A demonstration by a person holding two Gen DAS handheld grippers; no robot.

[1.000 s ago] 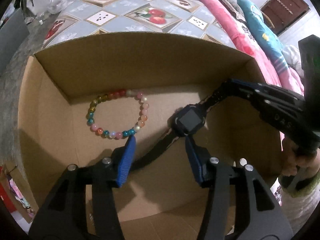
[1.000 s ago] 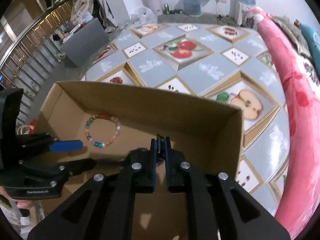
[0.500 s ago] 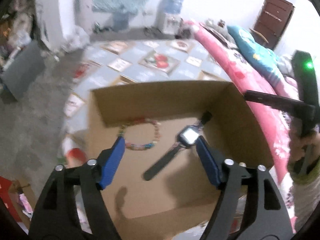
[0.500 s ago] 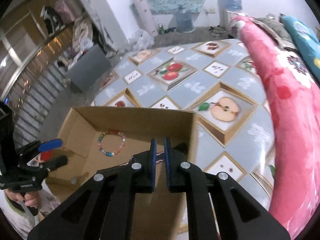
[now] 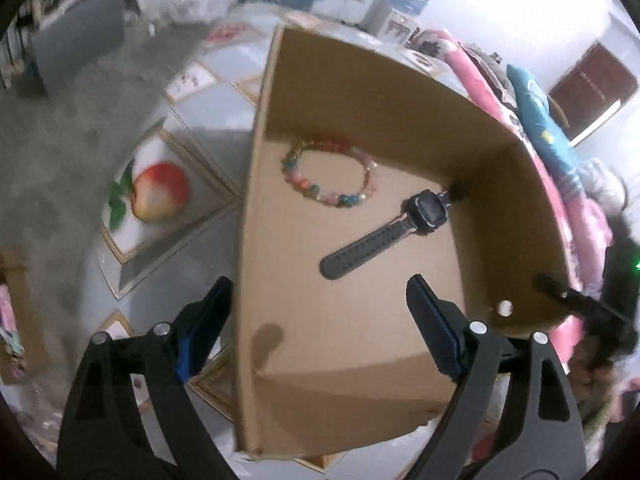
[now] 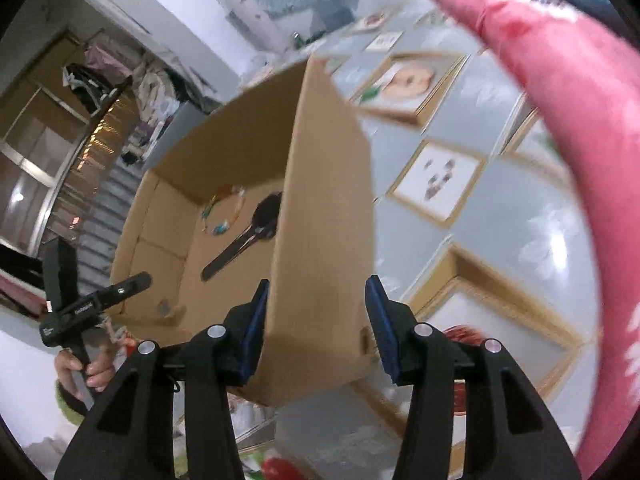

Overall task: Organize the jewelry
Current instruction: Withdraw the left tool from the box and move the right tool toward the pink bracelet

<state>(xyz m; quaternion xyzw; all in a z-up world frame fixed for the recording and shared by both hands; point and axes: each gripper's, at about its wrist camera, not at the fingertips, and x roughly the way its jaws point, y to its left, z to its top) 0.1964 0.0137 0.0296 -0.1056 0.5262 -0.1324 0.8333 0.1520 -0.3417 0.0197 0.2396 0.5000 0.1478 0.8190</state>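
Observation:
A multicoloured bead bracelet [image 5: 332, 176] and a black wristwatch [image 5: 388, 236] lie apart on the floor of an open cardboard box [image 5: 360, 92]. My left gripper [image 5: 320, 320] hovers over the box's near left wall, its jaws opening wide with nothing gripped. One of its fingers is outside the wall and the other over the box floor. In the right wrist view, the box's [image 6: 320, 200] right wall shows between the opening jaws of my right gripper [image 6: 318, 320]. The pads are not pressing on it. Watch [image 6: 248, 240] and bracelet [image 6: 224, 212] show inside.
The box stands on a grey mat with framed fruit pictures [image 5: 156, 196]. A pink quilt [image 6: 560, 120] runs along the right side. A hand [image 6: 92, 368] holds the left gripper [image 6: 96, 300] at the box's far side. A water bottle [image 5: 404, 0] stands at the back.
The right gripper let go of the watch strap, so the watch now lies in the box. Both grippers drew back from the box's inside and their jaws spread.

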